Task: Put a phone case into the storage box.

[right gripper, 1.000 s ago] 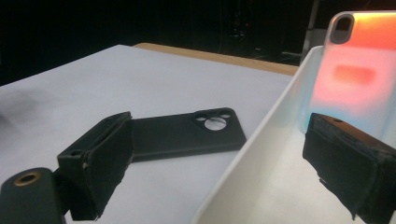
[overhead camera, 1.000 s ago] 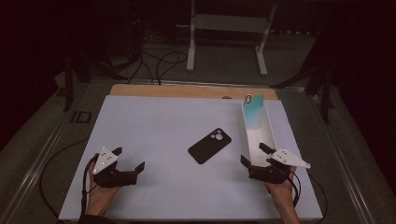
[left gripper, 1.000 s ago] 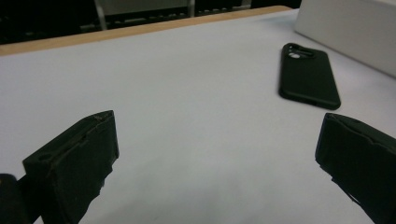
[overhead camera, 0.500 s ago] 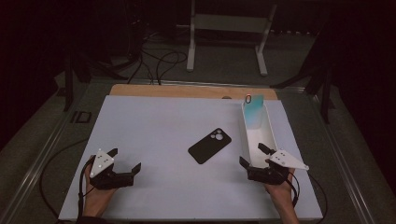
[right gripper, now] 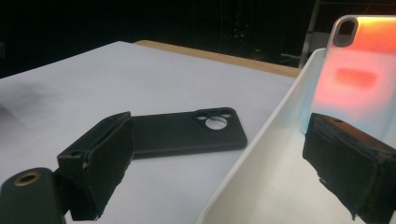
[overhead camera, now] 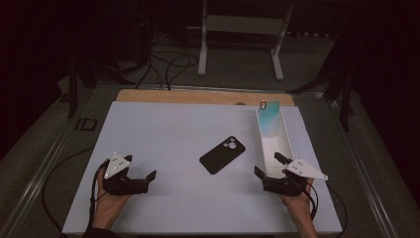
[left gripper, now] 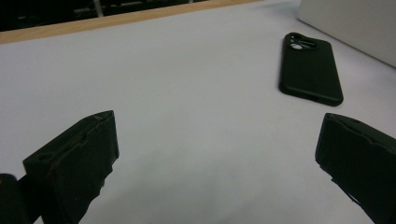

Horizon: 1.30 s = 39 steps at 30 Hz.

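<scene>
Left tool (overhead camera: 148,179) released | right tool (overhead camera: 267,166) released | phone case (overhead camera: 223,154) on white table (overhead camera: 163,134) | dark room

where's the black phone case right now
In the high view the black phone case lies flat on the white table, just left of the white bin, between the two grippers and untouched.

Wide bare table (overhead camera: 163,134) is left around the black phone case (overhead camera: 223,154), but the white tray (overhead camera: 274,141) stands close beside it.
</scene>
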Motion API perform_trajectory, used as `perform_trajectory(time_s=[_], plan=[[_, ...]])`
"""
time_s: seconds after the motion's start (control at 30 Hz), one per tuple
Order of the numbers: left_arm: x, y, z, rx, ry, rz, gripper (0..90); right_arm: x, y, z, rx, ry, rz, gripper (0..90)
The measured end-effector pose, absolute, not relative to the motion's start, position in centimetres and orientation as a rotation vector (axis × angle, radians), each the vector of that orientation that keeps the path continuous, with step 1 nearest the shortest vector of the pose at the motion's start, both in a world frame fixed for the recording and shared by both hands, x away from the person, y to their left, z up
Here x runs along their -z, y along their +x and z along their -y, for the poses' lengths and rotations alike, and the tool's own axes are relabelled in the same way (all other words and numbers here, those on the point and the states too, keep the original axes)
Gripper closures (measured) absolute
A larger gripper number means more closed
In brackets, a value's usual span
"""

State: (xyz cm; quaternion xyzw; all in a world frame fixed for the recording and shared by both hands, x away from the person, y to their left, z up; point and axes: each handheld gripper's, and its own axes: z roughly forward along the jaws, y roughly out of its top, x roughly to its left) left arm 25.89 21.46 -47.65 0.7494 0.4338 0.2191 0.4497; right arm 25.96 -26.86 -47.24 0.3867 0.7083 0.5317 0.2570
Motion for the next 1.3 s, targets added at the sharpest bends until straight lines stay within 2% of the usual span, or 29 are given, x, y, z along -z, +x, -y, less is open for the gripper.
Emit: perform_trajectory(time_s=[0.57,1.3], plan=[[45.5,29.3,-16.6,-0.527,1.976,-0.968,0.1,47.1,25.9,27.1,-1.446,1.051,-1.903,8.9],[46.0,33.9,-11.1,-0.418,2.110,-0.939,0.1,47.0,25.9,27.3,-1.443,1.061,-1.906,9.0]])
